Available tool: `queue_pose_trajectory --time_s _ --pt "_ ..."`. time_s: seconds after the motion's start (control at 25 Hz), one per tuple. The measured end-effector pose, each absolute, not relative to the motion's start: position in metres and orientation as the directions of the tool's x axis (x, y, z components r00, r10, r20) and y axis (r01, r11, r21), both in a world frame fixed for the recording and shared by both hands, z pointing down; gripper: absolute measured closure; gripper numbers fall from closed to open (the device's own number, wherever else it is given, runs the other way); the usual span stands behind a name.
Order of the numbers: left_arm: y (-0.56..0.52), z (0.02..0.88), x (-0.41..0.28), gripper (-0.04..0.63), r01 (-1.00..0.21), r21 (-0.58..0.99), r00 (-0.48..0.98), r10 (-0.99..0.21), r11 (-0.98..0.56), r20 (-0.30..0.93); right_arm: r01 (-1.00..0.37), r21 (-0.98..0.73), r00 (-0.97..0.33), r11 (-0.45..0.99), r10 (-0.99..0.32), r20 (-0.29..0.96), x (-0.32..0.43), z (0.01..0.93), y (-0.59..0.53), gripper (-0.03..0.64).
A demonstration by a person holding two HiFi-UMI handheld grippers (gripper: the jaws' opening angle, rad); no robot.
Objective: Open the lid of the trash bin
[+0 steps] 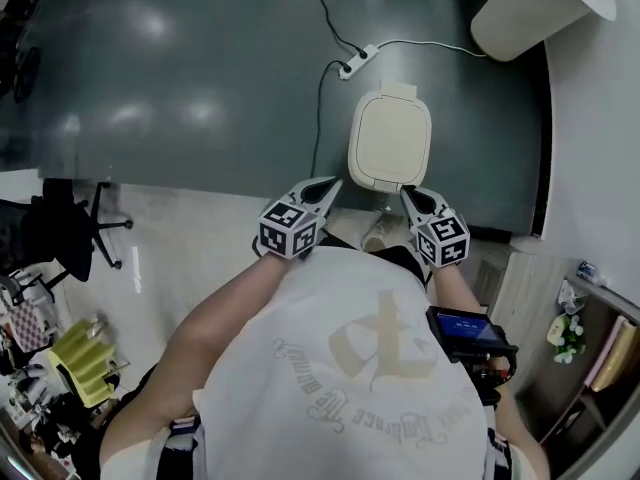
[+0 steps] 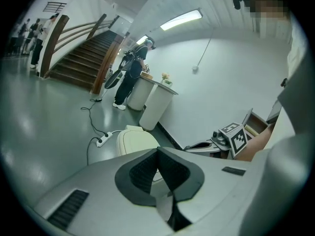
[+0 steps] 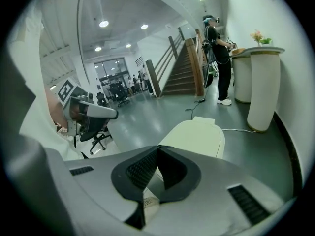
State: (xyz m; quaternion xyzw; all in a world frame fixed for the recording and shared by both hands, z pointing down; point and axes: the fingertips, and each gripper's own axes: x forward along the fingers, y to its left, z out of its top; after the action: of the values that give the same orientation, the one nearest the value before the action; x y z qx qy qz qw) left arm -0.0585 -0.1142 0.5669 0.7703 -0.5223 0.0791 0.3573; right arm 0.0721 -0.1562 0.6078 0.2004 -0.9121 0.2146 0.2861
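Note:
The trash bin (image 1: 390, 138) stands on the grey floor just ahead of me, its cream lid down and flat. In the head view my left gripper (image 1: 334, 182) is held near the lid's front left corner, and my right gripper (image 1: 406, 192) sits just off its front edge. Both are shut with nothing between the jaws, and neither touches the bin. The left gripper view has the lid (image 2: 137, 140) beyond the closed tips, with the right gripper (image 2: 199, 145) off to the side. From the right gripper view the lid (image 3: 199, 135) lies straight ahead.
A white power strip (image 1: 358, 61) with cables lies on the floor behind the bin. A white rounded counter (image 1: 530, 8) stands at the back right by the wall. An office chair (image 1: 70, 233) is far left. A person (image 2: 132, 75) stands at the counter near a staircase.

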Motion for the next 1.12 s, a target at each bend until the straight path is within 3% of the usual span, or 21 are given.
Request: queue_pose_trajectory --time_s 0.56,1.12 --pt "-0.096 0.594 -0.057 0.581 -0.879 0.472 0.350 -0.756 -0.062 0.553 -0.348 -0.278 -0.690 0.895 -0.044 0.722 0.058 0.688 -0.148 0.614" --pt "-0.079 0.608 -0.051 0.581 -0.879 0.477 0.323 -0.754 -0.014 0.572 -0.301 -0.174 -0.500 0.938 0.000 0.866 0.063 0.745 -0.146 0.614"
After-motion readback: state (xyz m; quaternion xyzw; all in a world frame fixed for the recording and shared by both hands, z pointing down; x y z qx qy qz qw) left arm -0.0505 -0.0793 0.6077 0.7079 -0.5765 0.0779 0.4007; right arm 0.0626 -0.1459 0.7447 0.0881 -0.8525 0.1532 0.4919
